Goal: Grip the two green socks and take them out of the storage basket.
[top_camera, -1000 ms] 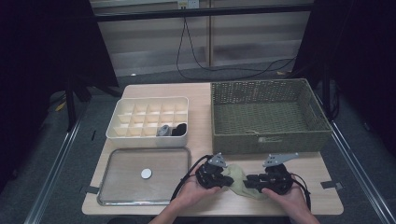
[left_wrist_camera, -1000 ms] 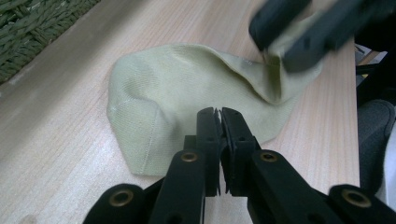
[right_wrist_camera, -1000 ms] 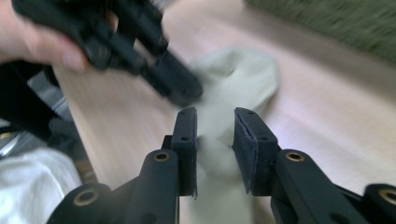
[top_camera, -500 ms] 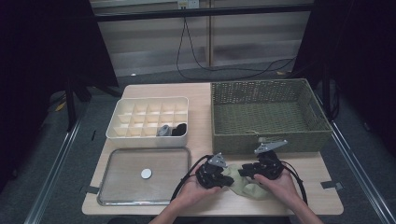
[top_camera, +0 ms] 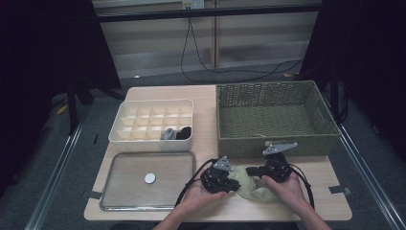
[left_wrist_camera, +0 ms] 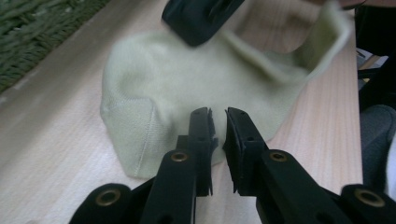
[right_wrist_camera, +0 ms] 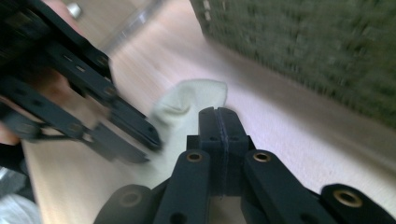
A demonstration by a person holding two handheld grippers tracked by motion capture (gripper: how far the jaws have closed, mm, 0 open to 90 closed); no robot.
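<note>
Left tongs (left_wrist_camera: 217, 114): jaws a narrow gap apart, having just eased open slightly; tips rest over the near part of the pale green cloth (left_wrist_camera: 187, 84), and whether any fabric is pinched between them cannot be told. In the high view the same tongs (top_camera: 233, 184) lie at the cloth's left edge.

Right tongs (right_wrist_camera: 218, 114): jaws pressed together, just closed. The tips sit against the cloth (right_wrist_camera: 187, 109); fabric caught in the seam cannot be made out. In the high view these tongs (top_camera: 251, 171) meet the cloth's upper edge.

Cloth (top_camera: 251, 184): lies on the worktop (top_camera: 210, 120) near its front edge, between the two hands, just in front of the woven basket (top_camera: 275, 115).

Shown from above: white compartment box (top_camera: 152, 125) with two small dark items in its front right cells; metal tray (top_camera: 129, 184) carrying one small white disc (top_camera: 150, 178).

Left gripper view: a folded-up flap of the cloth at upper right, beside the other gripper's black jaw, blurred.

Right gripper view: heavy blur; basket weave (right_wrist_camera: 317, 51) reads as green texture, and the other gripper crosses the left side.
</note>
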